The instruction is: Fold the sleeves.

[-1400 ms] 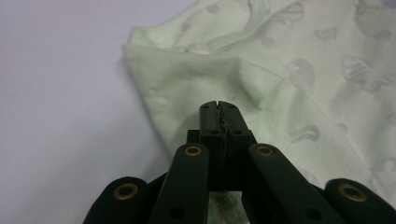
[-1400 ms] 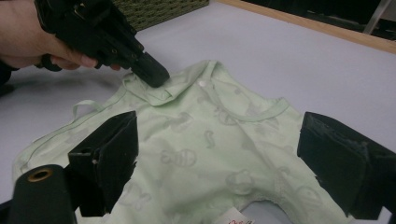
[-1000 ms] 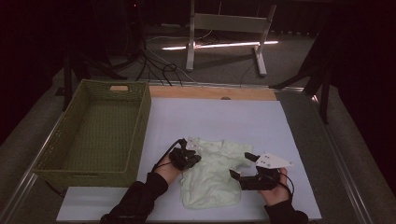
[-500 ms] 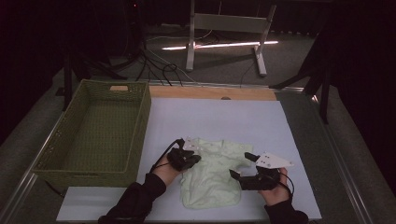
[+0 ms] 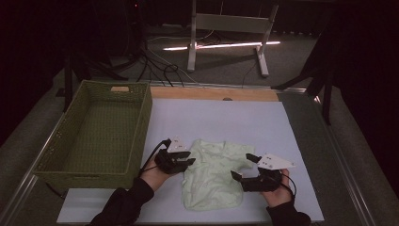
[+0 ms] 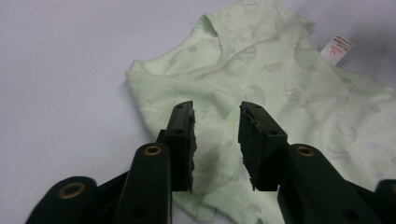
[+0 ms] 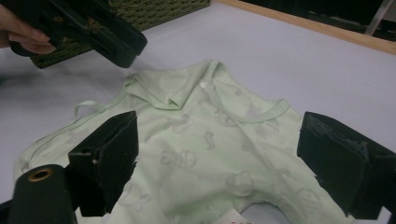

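Garment: a pale green baby shirt [image 5: 214, 174] with a faint print lies flat on the white sheet [image 5: 226, 117] of the bench, close to the near edge and roughly midway along it. A white tag [image 6: 338, 48] shows at its far side in the left gripper view.

Your left gripper [image 5: 181, 159]: it sits at the shirt's left edge, just beside the near right corner of the basket. Its jaws have just been opening and now stand apart with a clear gap. The cloth lies below and behind them, and the pads press on nothing.

Your right gripper [image 5: 245, 167]: it hovers at the shirt's right edge, near the bench's near edge. Its jaws are spread wide, one on each side of the shirt's sleeve area in the right gripper view, and no cloth is pinched.

Basket: a green woven basket [image 5: 70, 155] stands on the left side of the bench, its long side running from the near edge toward the far one, well clear of the shirt.

Far edge: a wooden strip [image 5: 211, 93] borders the sheet.
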A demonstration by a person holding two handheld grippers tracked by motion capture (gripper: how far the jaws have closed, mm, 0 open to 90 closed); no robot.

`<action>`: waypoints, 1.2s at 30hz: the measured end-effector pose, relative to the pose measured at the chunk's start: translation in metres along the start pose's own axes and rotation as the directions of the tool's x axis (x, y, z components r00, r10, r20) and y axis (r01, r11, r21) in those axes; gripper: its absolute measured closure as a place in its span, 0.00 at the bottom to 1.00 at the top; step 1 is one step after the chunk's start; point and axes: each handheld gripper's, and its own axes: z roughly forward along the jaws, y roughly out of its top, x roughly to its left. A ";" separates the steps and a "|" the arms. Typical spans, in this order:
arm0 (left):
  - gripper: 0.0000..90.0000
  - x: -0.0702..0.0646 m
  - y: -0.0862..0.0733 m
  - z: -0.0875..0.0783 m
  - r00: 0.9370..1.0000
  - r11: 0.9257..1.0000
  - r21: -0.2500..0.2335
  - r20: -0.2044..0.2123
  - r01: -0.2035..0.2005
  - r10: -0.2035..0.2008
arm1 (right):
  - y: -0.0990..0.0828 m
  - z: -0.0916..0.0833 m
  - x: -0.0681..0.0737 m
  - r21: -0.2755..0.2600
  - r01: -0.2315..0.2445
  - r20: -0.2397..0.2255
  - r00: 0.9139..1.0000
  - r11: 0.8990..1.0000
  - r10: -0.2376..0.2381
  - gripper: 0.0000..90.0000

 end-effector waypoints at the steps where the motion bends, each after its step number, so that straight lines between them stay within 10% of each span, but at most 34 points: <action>1: 0.66 0.000 -0.001 -0.002 1.000 1.000 -0.001 -0.005 0.005 -0.005 | 0.000 0.000 0.000 0.000 0.002 0.003 1.000 1.000 -0.002 0.14; 15: 0.21 -0.001 -0.021 -0.021 0.996 1.000 0.000 -0.084 0.008 -0.008 | 0.005 -0.003 -0.012 0.007 0.011 -0.002 1.000 1.000 -0.011 0.11; 21: 0.01 -0.005 -0.029 -0.024 0.998 1.000 0.000 -0.058 -0.027 0.027 | 0.008 -0.003 -0.021 0.009 -0.006 0.008 1.000 1.000 0.006 0.11; 36: 0.01 -0.010 -0.053 -0.031 0.999 0.999 -0.025 -0.033 -0.021 0.020 | 0.016 0.003 -0.068 0.034 -0.052 0.071 0.996 0.998 0.049 0.10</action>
